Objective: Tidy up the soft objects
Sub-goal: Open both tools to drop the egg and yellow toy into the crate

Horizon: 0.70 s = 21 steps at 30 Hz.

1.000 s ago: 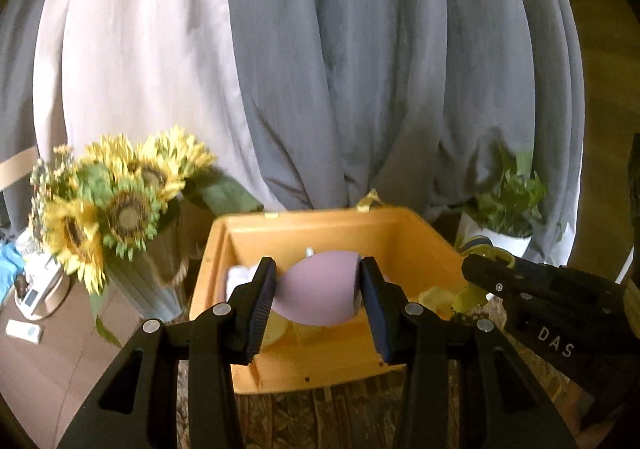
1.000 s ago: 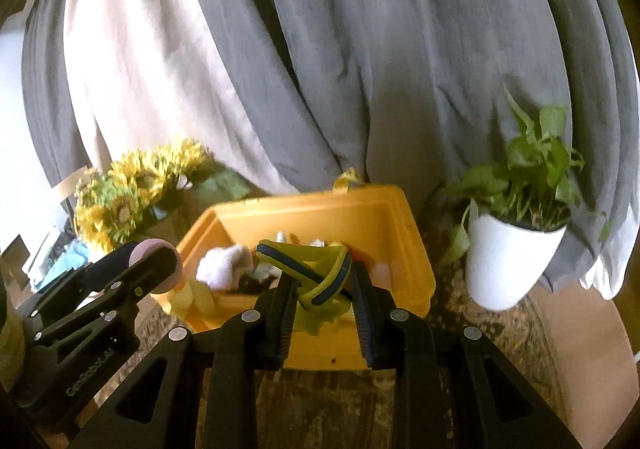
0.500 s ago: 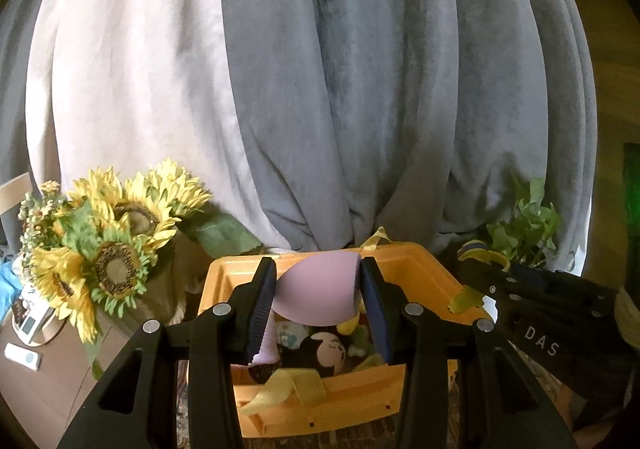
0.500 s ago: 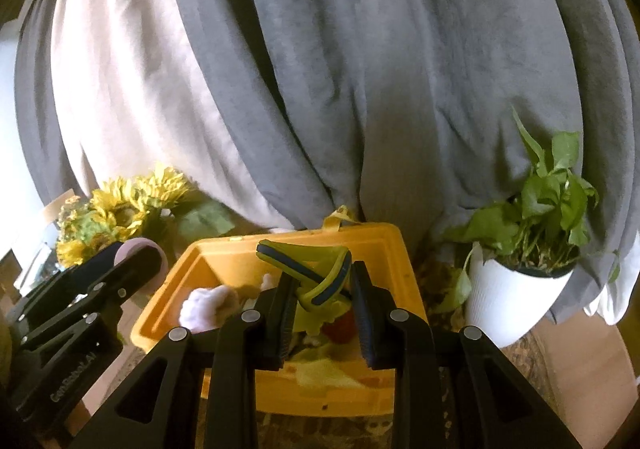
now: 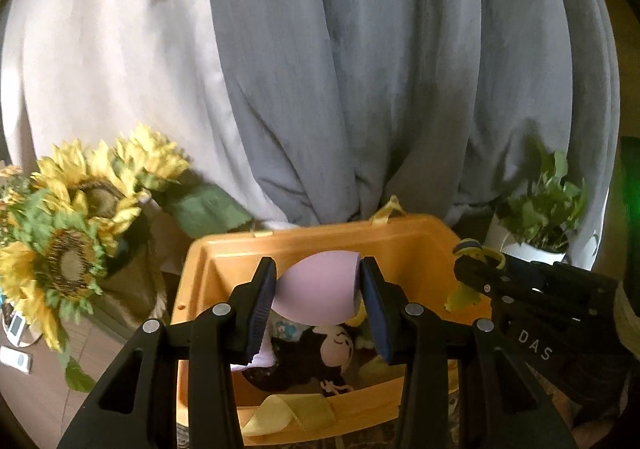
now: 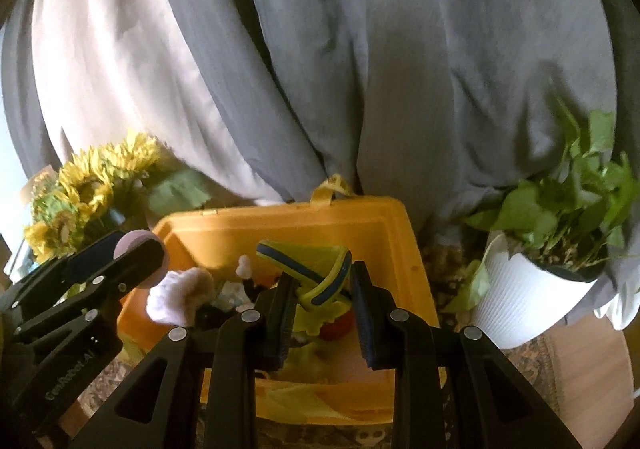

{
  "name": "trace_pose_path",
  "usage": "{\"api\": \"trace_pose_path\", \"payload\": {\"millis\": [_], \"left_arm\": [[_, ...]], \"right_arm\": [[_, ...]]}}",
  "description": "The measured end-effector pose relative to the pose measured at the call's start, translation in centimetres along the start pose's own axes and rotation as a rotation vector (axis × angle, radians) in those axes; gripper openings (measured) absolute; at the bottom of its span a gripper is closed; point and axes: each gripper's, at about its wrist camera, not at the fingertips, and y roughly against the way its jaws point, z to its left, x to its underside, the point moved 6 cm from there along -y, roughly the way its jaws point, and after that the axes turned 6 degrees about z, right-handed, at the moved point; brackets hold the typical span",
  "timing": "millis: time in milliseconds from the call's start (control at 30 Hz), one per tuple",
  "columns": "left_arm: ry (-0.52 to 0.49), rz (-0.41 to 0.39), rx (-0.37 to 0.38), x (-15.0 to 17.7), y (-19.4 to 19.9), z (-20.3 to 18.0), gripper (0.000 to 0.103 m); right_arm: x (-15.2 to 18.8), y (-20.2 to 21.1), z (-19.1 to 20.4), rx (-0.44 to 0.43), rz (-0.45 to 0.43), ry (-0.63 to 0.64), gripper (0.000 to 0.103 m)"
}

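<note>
My left gripper [image 5: 317, 303] is shut on a soft pink egg-shaped sponge [image 5: 316, 293] and holds it above the orange bin [image 5: 320, 239]. My right gripper [image 6: 323, 305] is shut on a yellow-green toy with blue stripes [image 6: 316, 273], held over the same bin [image 6: 280, 225]. The bin holds soft toys: a black-and-pink plush [image 5: 316, 355], a white fluffy one [image 6: 178, 295], a red piece [image 6: 338, 327] and yellow ribbon [image 5: 288, 411]. Each gripper shows at the edge of the other's view.
A sunflower bouquet [image 5: 76, 221] stands left of the bin. A white pot with a green plant [image 6: 536, 289] stands to its right. Grey and white curtains [image 5: 340, 69] hang behind. The bin rests on a patterned cloth [image 6: 536, 365].
Both grippers have tilted and shifted over the bin with their loads; the bin's far rim rose then dropped in view, and the toys inside now show.
</note>
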Motion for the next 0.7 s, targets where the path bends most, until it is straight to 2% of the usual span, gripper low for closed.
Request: {"api": "trace_pose_path", "payload": {"millis": [367,500,567,700], "left_arm": [[-0.039,0.099,-0.008,1.1,-3.4,-0.1,0.045],[-0.041,0.113,-0.014,1.3,-4.0,-0.1,0.061],[-0.036,0.115,-0.018,1.4,-4.1,-0.1,0.066],[-0.038,0.109,-0.033,1.5,-3.9,0.0,0.071]], "right_arm": [[1.0,-3.1,-0.5,-0.001,0.108,-0.002,0.031],[1.2,-3.9,-0.9,-0.011,0.150,-0.018,0.044],[1.3,-4.1,-1.0,-0.017,0.168,-0.034,0.059],[1.4,-3.7,-1.0,-0.003,0.163,-0.028,0.059]]}}
